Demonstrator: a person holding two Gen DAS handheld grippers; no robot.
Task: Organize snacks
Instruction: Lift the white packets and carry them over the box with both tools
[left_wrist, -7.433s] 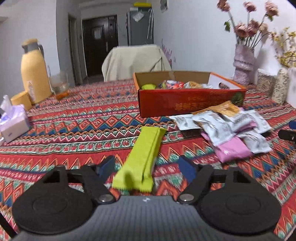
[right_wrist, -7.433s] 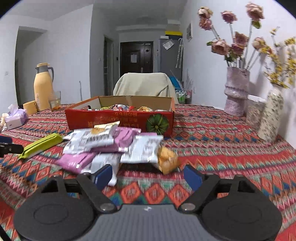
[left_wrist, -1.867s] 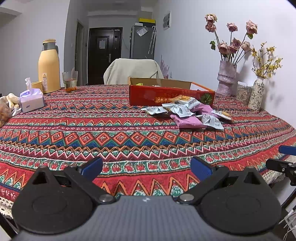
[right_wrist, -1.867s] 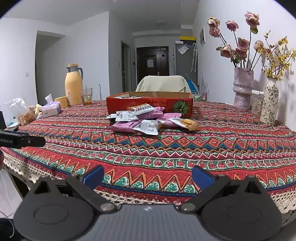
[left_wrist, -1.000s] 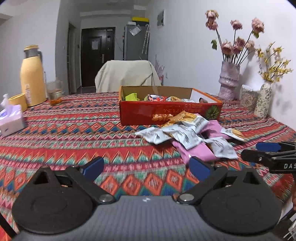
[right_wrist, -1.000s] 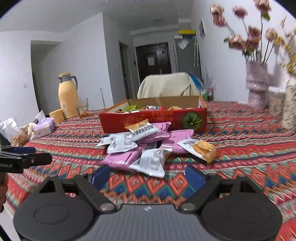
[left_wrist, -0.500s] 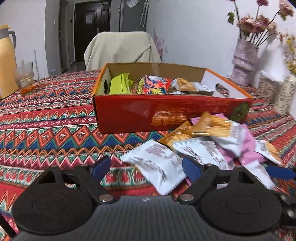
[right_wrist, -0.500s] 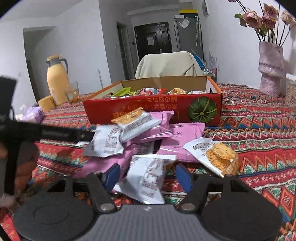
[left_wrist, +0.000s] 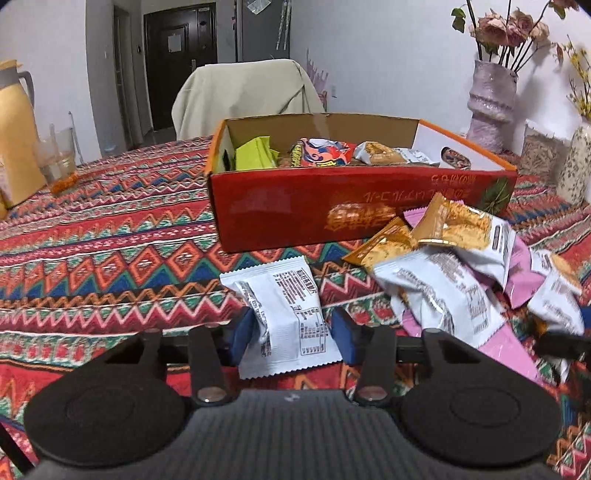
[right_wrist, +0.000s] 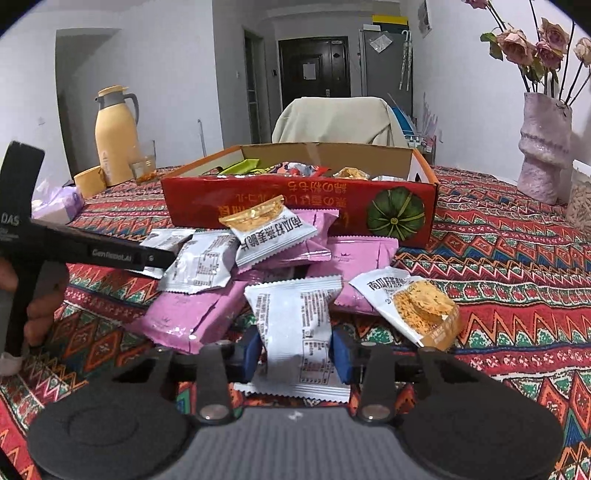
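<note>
While both grippers are reaching low over the patterned tablecloth (left_wrist: 110, 258), each is taking a white snack packet from the near edge of the pile. Nearest in the left wrist view, the left gripper (left_wrist: 293, 334) is closing its jaws, and its blue pads (left_wrist: 240, 332) are already pressing into the sides of a white packet (left_wrist: 286, 314) that is lying apart from the heap, printed side up. In the right wrist view, the right gripper (right_wrist: 295, 350) is pinching another white packet (right_wrist: 301, 325) firmly between its pads, its jaws drawn in as far as the packet is allowing; the packet's far end is lying against the pink packets (right_wrist: 192, 314) beside and behind it.

Just beyond, the rest of the snack pile (right_wrist: 280, 243) is lying loose on the cloth: white, pink and orange-printed packets overlapping one another, some leaning against the front wall of the red cardboard box (right_wrist: 207, 199). Inside that box (left_wrist: 280, 206), a green packet (left_wrist: 255, 155), a colourful wrapper and an orange-printed packet are sitting.

Farther back, a yellow thermos (right_wrist: 114, 136) and a glass (right_wrist: 142, 162) are standing to the left, a pale vase of dried roses (right_wrist: 543, 147) to the right, and a cloth-draped chair (right_wrist: 336, 118) behind the table.
</note>
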